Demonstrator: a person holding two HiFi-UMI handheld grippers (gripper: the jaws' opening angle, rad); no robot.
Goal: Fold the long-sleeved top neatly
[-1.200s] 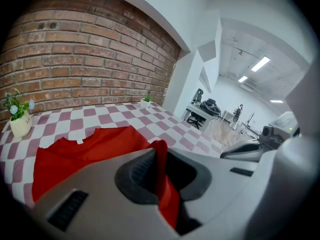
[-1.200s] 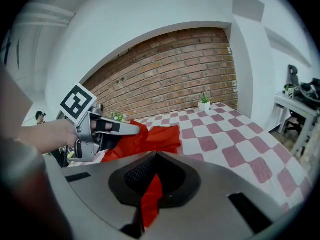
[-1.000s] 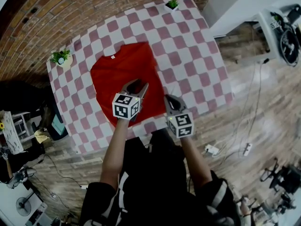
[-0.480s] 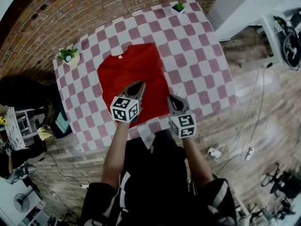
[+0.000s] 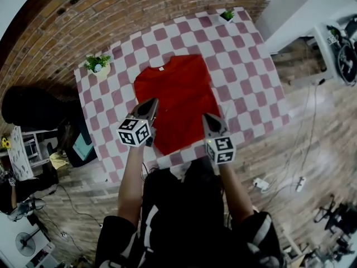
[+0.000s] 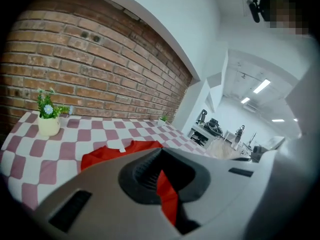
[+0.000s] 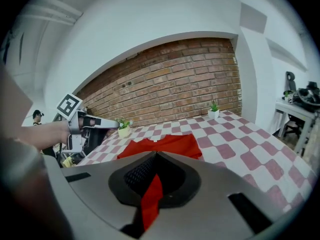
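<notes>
- Your left gripper (image 5: 150, 104) has swung from over the middle of the table (image 5: 245, 77) toward the table's left side. Its jaws have just been closing, and a strip of red cloth sits between them.
- Those jaws are now pressed together on the long-sleeved top (image 5: 179, 96).
- Your right gripper (image 5: 207, 119) is above the table's near edge, its jaws clamped on another red strip of the top.
- The top lies spread across the table's middle, collar toward the table's far side.
- One potted plant (image 5: 98, 65) stands at the table's far-left corner and a second plant (image 5: 227, 15) at its far-right corner.
</notes>
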